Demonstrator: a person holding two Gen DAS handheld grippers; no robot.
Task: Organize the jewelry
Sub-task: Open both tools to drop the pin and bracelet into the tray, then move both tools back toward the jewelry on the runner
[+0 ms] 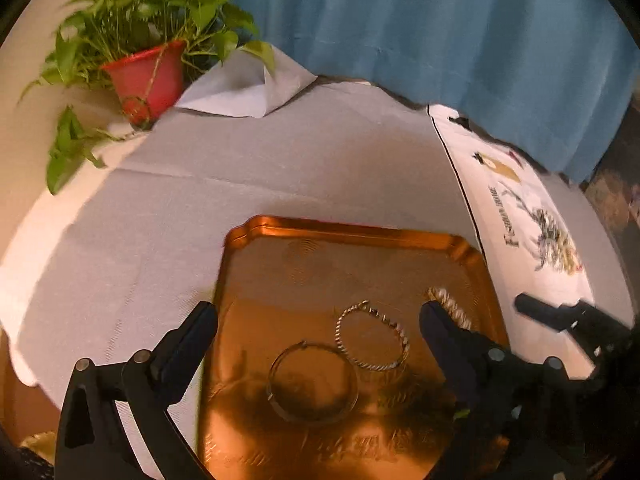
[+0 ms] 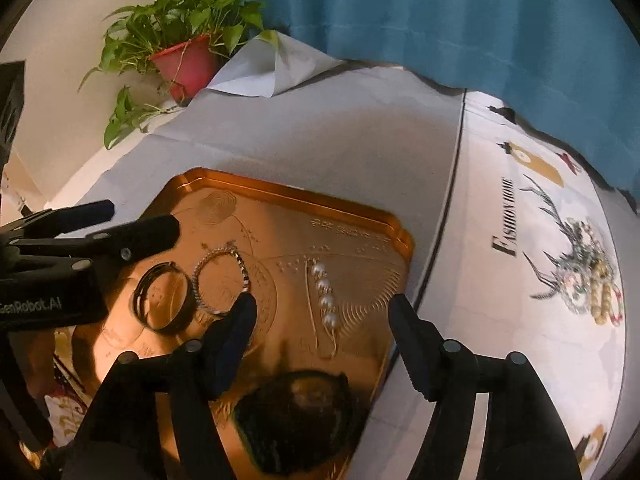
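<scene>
Because three pieces of jewelry are laid flat and apart on the shiny copper-coloured metal tray, each can be reached singly, and in the left wrist view the left tongs are held wide open above it with nothing between the jaws. Between the two fingers lie the plain dark metal bangle, nearer the tongs' base, and the twisted silver chain bracelet, just beyond it and touching or overlapping its rim. The pearl-strung piece is partly hidden behind the right-hand finger. The grey cloth-covered table carries the tray, and the right tongs show at the right edge.

In the right wrist view, the right tongs are also open and empty, pointed down at the tray. The pearl piece sits between their fingers, judged the likely target. The chain bracelet lies by the left finger's tip, the bangle further left under the left tongs.
</scene>
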